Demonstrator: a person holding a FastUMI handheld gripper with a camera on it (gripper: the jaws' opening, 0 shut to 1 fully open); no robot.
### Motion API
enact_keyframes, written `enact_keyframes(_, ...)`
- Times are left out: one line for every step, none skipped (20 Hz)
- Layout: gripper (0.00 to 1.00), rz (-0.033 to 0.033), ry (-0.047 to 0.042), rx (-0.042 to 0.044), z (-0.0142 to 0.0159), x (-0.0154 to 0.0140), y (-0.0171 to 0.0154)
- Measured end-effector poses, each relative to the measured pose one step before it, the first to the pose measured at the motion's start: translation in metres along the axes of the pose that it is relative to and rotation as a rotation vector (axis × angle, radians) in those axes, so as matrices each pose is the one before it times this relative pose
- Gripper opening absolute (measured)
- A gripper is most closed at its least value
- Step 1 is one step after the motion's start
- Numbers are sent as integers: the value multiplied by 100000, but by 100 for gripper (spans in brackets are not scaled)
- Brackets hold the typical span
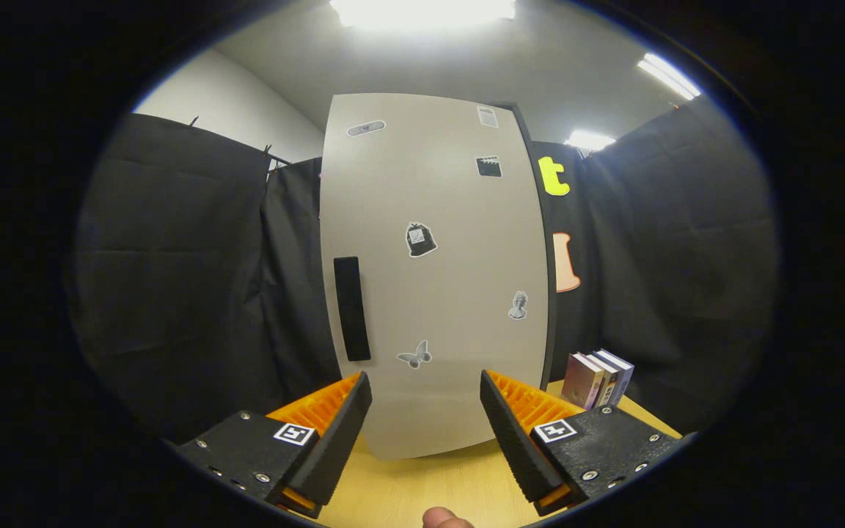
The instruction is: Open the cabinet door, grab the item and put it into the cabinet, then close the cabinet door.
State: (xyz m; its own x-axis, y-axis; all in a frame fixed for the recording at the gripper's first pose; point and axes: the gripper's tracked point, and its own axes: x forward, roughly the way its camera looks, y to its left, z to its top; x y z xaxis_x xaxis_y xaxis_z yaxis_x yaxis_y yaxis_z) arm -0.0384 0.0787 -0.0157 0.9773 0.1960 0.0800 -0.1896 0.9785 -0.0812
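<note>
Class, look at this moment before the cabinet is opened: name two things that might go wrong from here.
1. The gripper is open and faces the middle of the closed cabinet door, while the black handle sits off to one side; closing here would likely miss it.
2. The books stand close beside the cabinet's other edge on the table, so reaching for them may knock them over.

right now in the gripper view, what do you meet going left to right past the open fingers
black handle → butterfly sticker → bust sticker, all on the closed cabinet door → books standing on the table beside the cabinet. Gripper open, holding nothing.
</note>
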Motion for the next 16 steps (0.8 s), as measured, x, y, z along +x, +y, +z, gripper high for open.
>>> enact_keyframes(93, 253, 83, -207, -53, -45, -15)
enact_keyframes(93, 204, 82, 75, -96, 13, -8)
enact_keyframes(93, 339, -13, 396, -3, -160, -21)
enact_keyframes(93, -98, 37, 263, -7, -86, -28)
enact_keyframes(93, -286, -39, 80, 52, -166, -234)
enact_keyframes(93, -12, -262, 45, -2, -76, -94)
enact_keyframes(93, -111, -409, -42, 152, -139, -138)
enact_keyframes(93, -359, -91, -234, 11, -171, -160)
enact_keyframes(93, -291, 243, -334, -141, -174, -260)
enact_keyframes(93, -116, 353, -77, -180, -91, -128)
enact_keyframes(93, -191, 109, 273, -61, -119, -156)
enact_keyframes(93, -251, -7, 310, -143, 34, -148)
enact_keyframes(93, -332, 209, 360, -76, -40, -108)
enact_keyframes(93, -385, 326, 390, -33, 30, -77)
enact_keyframes(93, 174, 233, 504, -24, -9, 121)
enact_keyframes(93, 147, 3, 423, -43, -28, 177)
